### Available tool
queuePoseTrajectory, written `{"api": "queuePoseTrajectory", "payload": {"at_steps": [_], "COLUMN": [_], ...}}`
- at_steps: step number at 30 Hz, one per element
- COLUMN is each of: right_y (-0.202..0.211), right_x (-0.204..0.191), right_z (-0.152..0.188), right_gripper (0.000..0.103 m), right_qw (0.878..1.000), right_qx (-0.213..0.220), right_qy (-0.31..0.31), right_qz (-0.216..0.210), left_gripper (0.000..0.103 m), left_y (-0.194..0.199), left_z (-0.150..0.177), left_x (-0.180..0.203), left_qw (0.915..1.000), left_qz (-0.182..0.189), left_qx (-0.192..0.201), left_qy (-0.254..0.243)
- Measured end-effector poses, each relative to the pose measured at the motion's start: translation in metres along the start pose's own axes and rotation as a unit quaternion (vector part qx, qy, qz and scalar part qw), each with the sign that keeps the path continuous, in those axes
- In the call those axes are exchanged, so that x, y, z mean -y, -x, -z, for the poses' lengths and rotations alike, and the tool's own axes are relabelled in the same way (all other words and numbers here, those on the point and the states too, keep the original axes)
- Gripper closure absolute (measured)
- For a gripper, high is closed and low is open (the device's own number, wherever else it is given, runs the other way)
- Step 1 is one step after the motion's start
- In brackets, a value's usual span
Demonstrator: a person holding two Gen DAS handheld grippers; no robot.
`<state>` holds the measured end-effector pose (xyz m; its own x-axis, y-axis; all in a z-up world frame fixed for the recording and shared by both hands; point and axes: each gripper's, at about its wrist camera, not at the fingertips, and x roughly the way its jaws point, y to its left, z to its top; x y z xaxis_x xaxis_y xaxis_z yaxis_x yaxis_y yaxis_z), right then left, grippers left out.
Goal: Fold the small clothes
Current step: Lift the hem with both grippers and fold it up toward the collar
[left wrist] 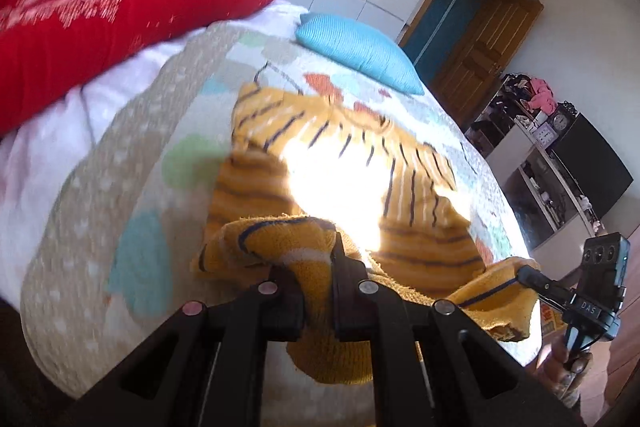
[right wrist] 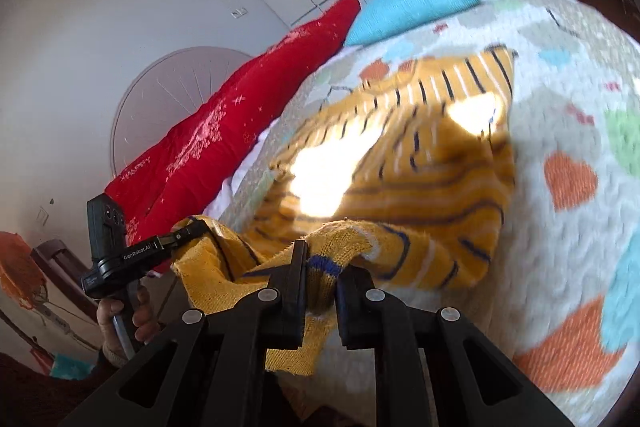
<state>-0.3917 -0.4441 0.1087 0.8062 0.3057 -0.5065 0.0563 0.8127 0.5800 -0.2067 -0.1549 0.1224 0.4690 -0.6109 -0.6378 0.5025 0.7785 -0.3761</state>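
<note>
A yellow knit garment with dark and white stripes point(left wrist: 420, 163) lies on the bed, its near hem lifted off the blanket. In the left wrist view my left gripper point(left wrist: 316, 267) is shut on one part of that hem, and the cloth bunches between the fingers. My right gripper point(left wrist: 524, 273) pinches the hem's other corner at the lower right. In the right wrist view the right gripper point(right wrist: 324, 267) is shut on the garment point(right wrist: 420, 163). There the left gripper point(right wrist: 196, 227), held by a hand point(right wrist: 120, 315), grips the hem at the left. A bright sun patch washes out the garment's middle.
The bed carries a pale blanket with coloured hearts point(left wrist: 132, 155) point(right wrist: 560, 107). A long red pillow point(left wrist: 80, 27) point(right wrist: 224, 147) and a blue cushion point(left wrist: 360, 47) point(right wrist: 416, 3) lie at its far side. A wooden door point(left wrist: 472, 47) and a cluttered shelf point(left wrist: 540, 147) stand to the right.
</note>
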Motion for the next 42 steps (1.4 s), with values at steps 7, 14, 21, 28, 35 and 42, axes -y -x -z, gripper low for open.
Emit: {"api": "queuePoseTrajectory", "payload": {"at_steps": [7, 14, 21, 28, 35, 42], "right_y": [-0.084, -0.134, -0.089, -0.131, -0.232, -0.228], "right_x": [0.037, 0.091, 0.045, 0.025, 0.076, 0.142], "right_z": [-0.128, -0.156, -0.126, -0.085, -0.159, -0.195], "right_gripper": [0.087, 0.065, 0.042, 0.052, 0.052, 0.049], "right_qw": [0.995, 0.988, 0.987, 0.982, 0.967, 0.967], "right_qx": [0.023, -0.012, 0.03, -0.042, -0.099, -0.043], "right_qy": [0.005, -0.024, 0.058, 0.119, 0.109, -0.019], "right_qz": [0.093, 0.153, 0.149, 0.137, 0.21, 0.249], "left_gripper": [0.09, 0.071, 0.026, 0.025, 0.025, 0.025], "left_y": [-0.131, -0.184, -0.124, -0.136, -0.241, -0.242], "left_z": [-0.122, -0.135, -0.134, -0.103, -0.121, -0.147], "left_x": [-0.004, -0.054, -0.043, -0.011, -0.031, -0.077], "left_qw": [0.9982, 0.9876, 0.9968, 0.9995, 0.9899, 0.9932], "left_qz": [-0.058, 0.013, 0.0, -0.009, -0.106, -0.045], "left_qx": [-0.011, -0.072, 0.016, -0.016, -0.09, -0.071], "left_qy": [0.006, 0.139, 0.079, -0.026, -0.03, 0.081]}}
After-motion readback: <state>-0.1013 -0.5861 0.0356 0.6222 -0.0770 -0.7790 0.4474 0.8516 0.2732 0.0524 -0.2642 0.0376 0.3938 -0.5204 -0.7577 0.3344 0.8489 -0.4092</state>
